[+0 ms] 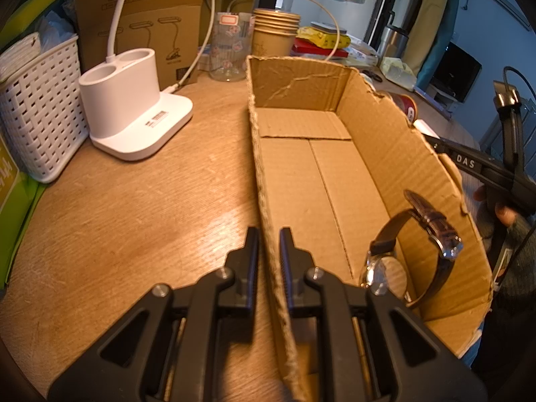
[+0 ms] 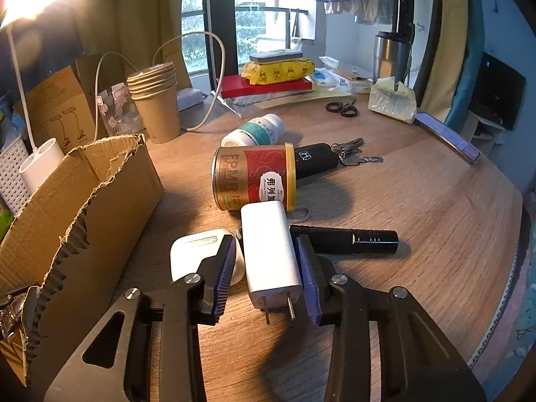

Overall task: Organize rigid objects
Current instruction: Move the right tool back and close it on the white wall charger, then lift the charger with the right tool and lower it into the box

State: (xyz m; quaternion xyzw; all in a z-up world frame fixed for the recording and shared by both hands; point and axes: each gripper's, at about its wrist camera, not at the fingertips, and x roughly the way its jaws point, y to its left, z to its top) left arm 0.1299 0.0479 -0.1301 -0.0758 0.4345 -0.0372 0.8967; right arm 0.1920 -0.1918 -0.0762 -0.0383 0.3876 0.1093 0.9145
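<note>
An open cardboard box (image 1: 318, 167) lies on the wooden table; a wristwatch (image 1: 412, 251) with a dark strap sits in its near right corner. My left gripper (image 1: 269, 234) is shut on the box's left wall (image 1: 264, 181). My right gripper (image 2: 264, 251) is open, its fingers on either side of a white plug charger (image 2: 269, 251) lying on the table, prongs toward me. Beside the charger lie a white earbud case (image 2: 197, 254), a black flashlight (image 2: 358, 241), a gold and red can (image 2: 254, 176), a car key with keys (image 2: 321, 160) and a white pill bottle (image 2: 254, 132).
A white lamp base (image 1: 134, 114), a white woven basket (image 1: 37, 110), stacked paper cups (image 2: 155, 107), a glass jar (image 1: 231, 50), scissors (image 2: 341, 109), a phone (image 2: 445, 137), a steel tumbler (image 2: 390, 55) and a red box with a yellow pack (image 2: 278, 77) crowd the table's back. The box wall (image 2: 83, 207) stands left of my right gripper.
</note>
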